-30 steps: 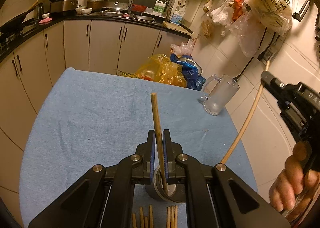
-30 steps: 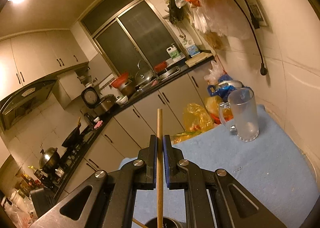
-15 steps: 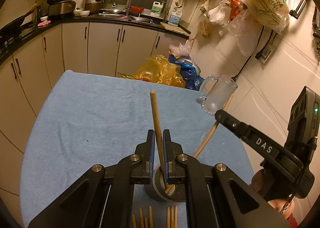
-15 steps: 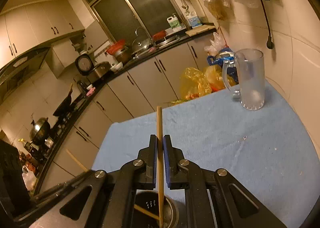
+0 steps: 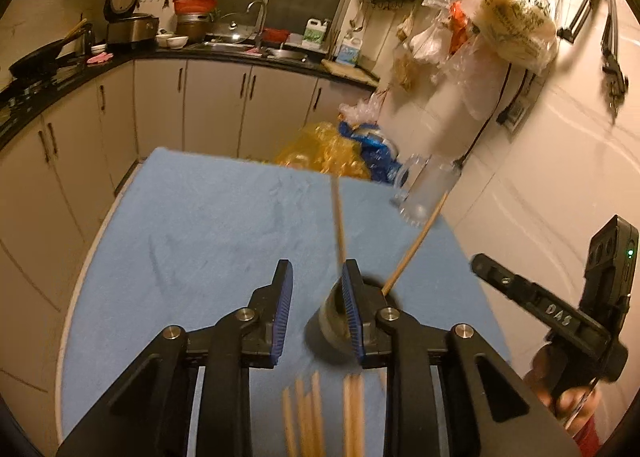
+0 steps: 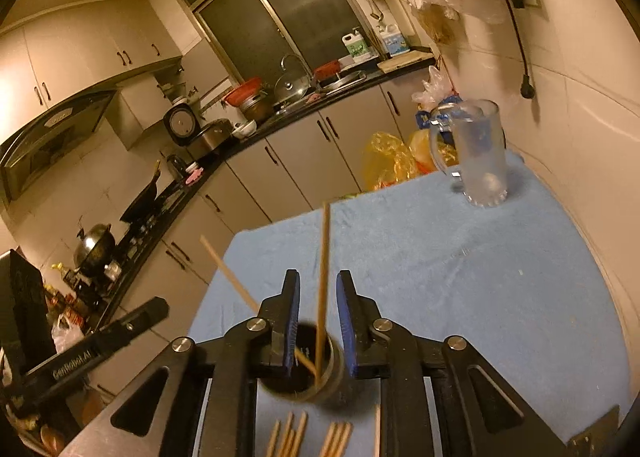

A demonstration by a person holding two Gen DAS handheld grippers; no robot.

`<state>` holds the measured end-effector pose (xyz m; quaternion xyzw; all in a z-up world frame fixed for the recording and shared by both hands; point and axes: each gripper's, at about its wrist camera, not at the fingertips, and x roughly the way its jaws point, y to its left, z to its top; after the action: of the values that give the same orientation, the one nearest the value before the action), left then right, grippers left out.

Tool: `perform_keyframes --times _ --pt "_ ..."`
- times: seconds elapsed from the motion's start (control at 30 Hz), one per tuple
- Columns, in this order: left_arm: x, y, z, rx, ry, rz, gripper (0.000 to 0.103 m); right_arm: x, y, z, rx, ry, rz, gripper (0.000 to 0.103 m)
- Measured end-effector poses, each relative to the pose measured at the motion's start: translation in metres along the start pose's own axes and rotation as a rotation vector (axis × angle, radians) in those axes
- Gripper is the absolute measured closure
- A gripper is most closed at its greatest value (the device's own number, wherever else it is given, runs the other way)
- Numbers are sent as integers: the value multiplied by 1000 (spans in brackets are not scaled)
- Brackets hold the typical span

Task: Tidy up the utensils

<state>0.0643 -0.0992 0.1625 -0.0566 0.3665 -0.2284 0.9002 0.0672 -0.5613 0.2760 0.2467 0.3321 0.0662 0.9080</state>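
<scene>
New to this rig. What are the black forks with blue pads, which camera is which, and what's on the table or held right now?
No robot here: a person holds a two-finger tool in each hand, with a fisheye camera on each looking along its fingers. One picture is from the left tool, the other from the right tool. Each view also shows the other tool at its edge.

A blue cloth covers the table. On it stand a metal cup and a glass mug, and loose chopsticks lie near the cup.

Two chopsticks stand in the cup. Both tools have just been opening. One stick is between the right tool's pads, untouched; the other rises beside the left tool's pad. Nothing is held.
</scene>
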Motion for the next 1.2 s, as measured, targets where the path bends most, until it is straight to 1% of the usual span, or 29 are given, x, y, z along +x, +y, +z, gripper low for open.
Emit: perform_keyframes --times 0.1,0.2,0.27,0.37,0.47,0.63,0.7,0.77,0.8,0.87,0.9,0.93,1.07,1.2 --pt "0 18 -32 -16 76 16 79 -7 -8 -26 1 59 -6 79" --pt "15 36 -71 -62 206 9 79 -8 -19 -57 11 127 -21 79" --pt "23 42 -92 -77 265 4 79 -6 -28 -74 20 173 -32 79" --pt "34 44 -120 -100 335 -4 79 -5 -44 -95 49 214 -44 79" --pt "45 40 -132 -116 385 -19 79 -6 -59 -108 94 242 -51 79" --pt "62 23 -135 -80 411 1 79 -12 -74 -116 120 253 -71 79" --pt "68 23 -137 -69 424 25 79 -13 -77 -117 123 255 -83 79" --pt "77 21 -140 -48 435 66 84 -12 -77 -117 124 262 -84 79" --pt "81 20 -139 -41 441 71 88 -10 -75 -118 121 272 -86 79" --pt "83 18 -140 -14 429 88 90 -6 -73 -118 111 288 -91 79" --pt "84 16 -140 -2 425 100 95 -2 -70 -118 99 299 -92 79" --pt "85 15 -140 10 424 117 96 1 -69 -118 92 308 -95 79" --pt "86 16 -140 18 416 134 97 22 -57 -117 48 369 -113 79" --pt "81 30 -140 -16 413 128 97 47 -46 -112 0 432 -138 79"
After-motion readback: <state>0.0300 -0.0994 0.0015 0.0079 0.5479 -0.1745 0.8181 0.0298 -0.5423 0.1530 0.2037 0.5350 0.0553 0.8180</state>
